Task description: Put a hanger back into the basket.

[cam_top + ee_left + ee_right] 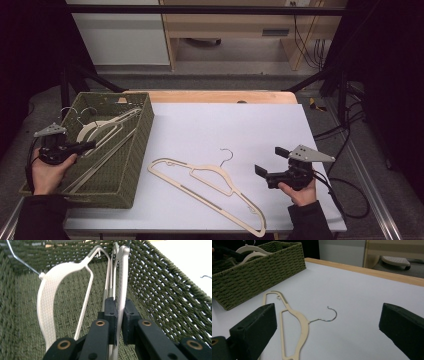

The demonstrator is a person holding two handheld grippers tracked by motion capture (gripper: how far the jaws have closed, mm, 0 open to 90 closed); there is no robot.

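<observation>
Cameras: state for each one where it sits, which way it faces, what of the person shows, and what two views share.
High view: above the person's side, facing forward and down on the table; both hands and forearms enter from below.
Left gripper view: on the left gripper, facing into the green basket; its jaws clamp a cream hanger.
Right gripper view: on the right gripper, facing low across the table; its jaws stand wide apart.
Shared: high and right gripper views both show the hanger on the table.

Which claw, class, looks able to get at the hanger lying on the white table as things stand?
Probably the right claw: its jaws are open, facing the hanger with bare table between. The left claw is shut on a hanger in the basket.
</observation>
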